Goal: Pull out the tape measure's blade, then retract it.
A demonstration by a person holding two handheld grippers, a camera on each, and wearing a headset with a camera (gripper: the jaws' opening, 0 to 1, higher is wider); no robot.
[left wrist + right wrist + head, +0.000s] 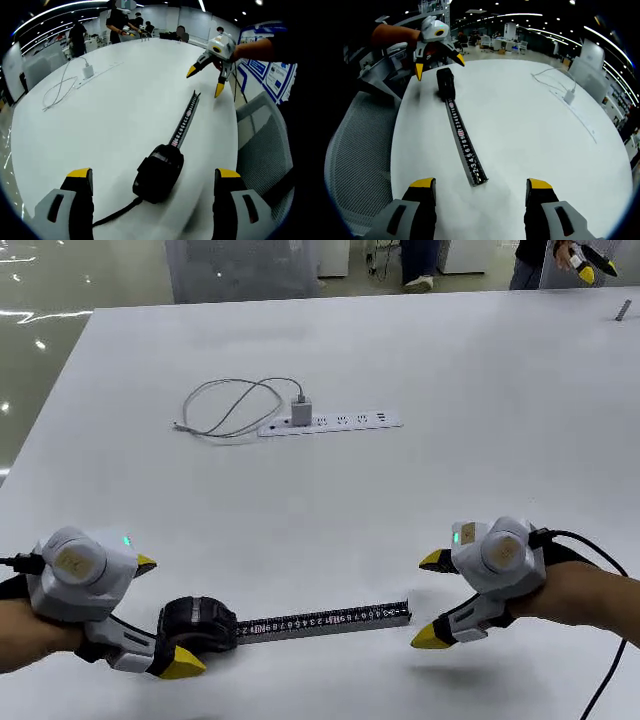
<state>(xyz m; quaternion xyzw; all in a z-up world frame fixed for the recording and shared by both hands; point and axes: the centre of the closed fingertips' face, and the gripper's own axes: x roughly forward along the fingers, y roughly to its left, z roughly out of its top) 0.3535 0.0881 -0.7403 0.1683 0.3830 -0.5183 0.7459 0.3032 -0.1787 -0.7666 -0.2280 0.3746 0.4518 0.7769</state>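
Observation:
A black tape measure [195, 623] lies on the white table [330, 500] near its front edge. Its blade [325, 620] is drawn out flat to the right. My left gripper [165, 615] is open, its yellow tips on either side of the case [159, 172] without pinching it. My right gripper [431, 599] is open just beyond the blade's hooked end [479, 181], which lies between its tips, untouched. In the right gripper view the blade [462, 142] runs away to the case [445, 82] and the left gripper [440, 65]. The right gripper [205, 81] hovers past the blade [185, 122].
A white power strip [335, 423] with a plugged-in charger [301, 412] and a looped cable [225, 405] lies mid-table. A grey mesh chair [265, 145] stands by the table's near edge. People stand at the far end of the room.

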